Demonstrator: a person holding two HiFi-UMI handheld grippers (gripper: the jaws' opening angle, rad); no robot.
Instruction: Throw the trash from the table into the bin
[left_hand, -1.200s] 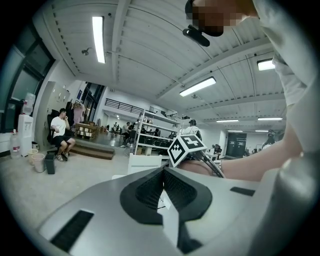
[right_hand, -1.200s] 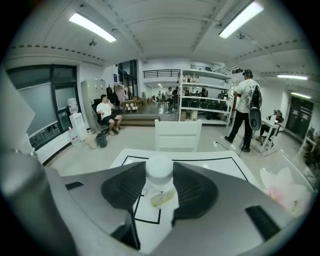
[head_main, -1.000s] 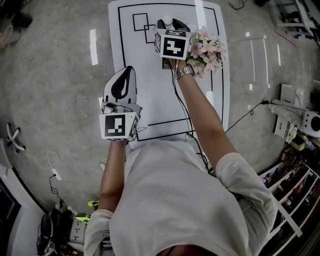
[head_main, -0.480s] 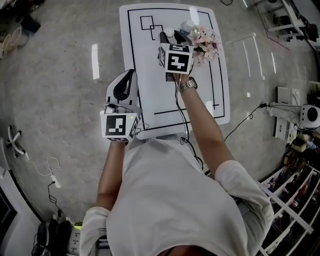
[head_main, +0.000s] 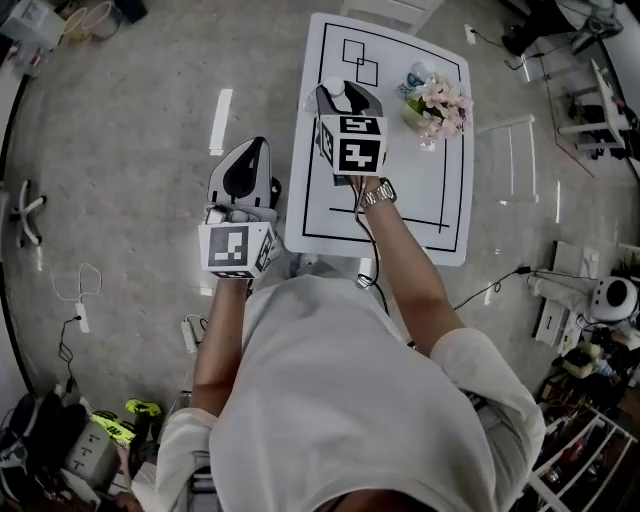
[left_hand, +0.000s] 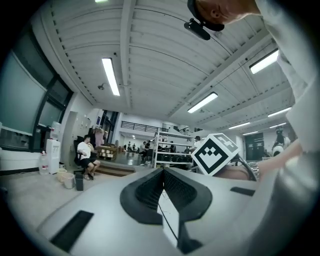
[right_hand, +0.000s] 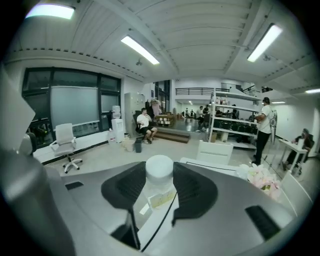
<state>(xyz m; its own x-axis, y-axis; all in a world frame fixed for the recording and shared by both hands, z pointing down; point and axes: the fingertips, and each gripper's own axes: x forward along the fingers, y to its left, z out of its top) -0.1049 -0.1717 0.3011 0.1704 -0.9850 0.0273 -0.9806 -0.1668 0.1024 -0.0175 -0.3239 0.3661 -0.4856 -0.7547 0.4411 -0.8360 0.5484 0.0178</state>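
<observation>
The right gripper fingers stand wide and press on both sides of 1 clear bottle with a white cap, held over the left part of the table. The left gripper fingers are fully together with nothing between them. The right arm reaches forward with the gripper tilted slightly down. The left gripper points level, beside the table's left edge, over the grey floor. The white table carries black outlines and 1 flower pot. The room has shelving and ceiling strip lights.
</observation>
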